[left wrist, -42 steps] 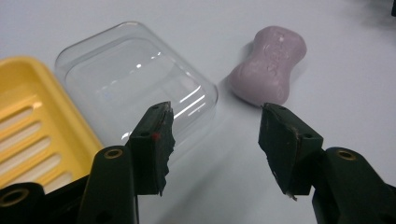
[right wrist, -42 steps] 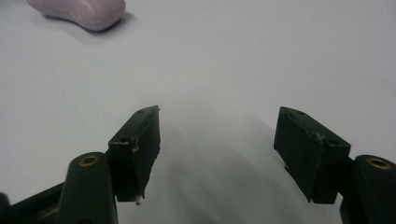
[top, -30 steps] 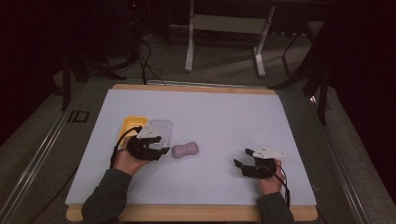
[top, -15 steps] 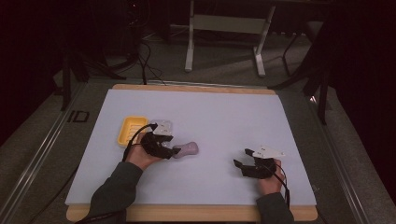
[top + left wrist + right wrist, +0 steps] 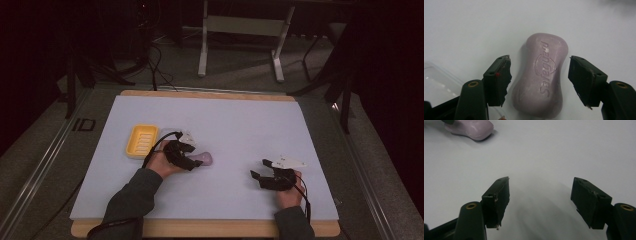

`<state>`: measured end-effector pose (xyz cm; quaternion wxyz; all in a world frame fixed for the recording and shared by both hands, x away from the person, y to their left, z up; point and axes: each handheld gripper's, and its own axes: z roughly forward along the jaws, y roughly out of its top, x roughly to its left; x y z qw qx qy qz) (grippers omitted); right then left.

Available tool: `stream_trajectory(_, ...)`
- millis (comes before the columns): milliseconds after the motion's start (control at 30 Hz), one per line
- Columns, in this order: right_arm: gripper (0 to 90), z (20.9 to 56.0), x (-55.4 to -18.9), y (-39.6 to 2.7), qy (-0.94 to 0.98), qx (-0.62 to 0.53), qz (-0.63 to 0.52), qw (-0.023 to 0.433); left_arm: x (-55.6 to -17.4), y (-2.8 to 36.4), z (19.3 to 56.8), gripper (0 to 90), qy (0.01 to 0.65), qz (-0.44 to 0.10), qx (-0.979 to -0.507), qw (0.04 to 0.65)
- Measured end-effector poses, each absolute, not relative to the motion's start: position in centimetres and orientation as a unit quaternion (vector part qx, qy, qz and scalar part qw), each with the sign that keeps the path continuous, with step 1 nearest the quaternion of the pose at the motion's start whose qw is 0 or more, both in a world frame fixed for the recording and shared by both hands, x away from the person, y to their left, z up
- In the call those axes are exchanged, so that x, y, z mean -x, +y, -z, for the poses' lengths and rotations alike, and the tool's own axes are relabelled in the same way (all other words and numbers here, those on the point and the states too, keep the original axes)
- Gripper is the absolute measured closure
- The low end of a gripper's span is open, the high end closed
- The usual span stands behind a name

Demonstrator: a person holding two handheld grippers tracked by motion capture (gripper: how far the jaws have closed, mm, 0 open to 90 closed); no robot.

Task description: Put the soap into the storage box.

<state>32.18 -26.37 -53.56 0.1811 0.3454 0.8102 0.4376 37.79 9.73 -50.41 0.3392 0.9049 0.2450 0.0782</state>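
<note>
The soap bar [image 5: 541,77], pale purple with raised lettering, lies flat on the white worktop [image 5: 240,125], left of centre in the high view. The left tool [image 5: 540,75] straddles it: jaws wide, one on each long side, a visible gap at both pads, having just been opening. A clear lid [image 5: 439,85] sits at the lower left of the left gripper view. A yellow soap dish [image 5: 142,140] stands near, further left. The right tool [image 5: 257,170] rests at lower right, jaws wide and empty.
</note>
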Motion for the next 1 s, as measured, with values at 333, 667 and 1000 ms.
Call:
stream_trajectory(333,30.5,53.5,-32.2,-26.6,0.807,-0.348,-0.445,0.173,-38.6,8.4,51.2,42.5,0.226,-0.062,-0.924,0.303)
stream_trajectory(667,30.0,53.6,-32.3,-26.6,0.806,-0.349,-0.448,0.171,-39.1,7.6,51.6,43.6,0.207,-0.056,-0.939,0.267)
stream_trajectory(1000,29.7,53.5,-32.2,-26.7,0.805,-0.349,-0.448,0.171,-38.6,7.5,51.4,48.0,0.207,-0.056,-0.942,0.257)
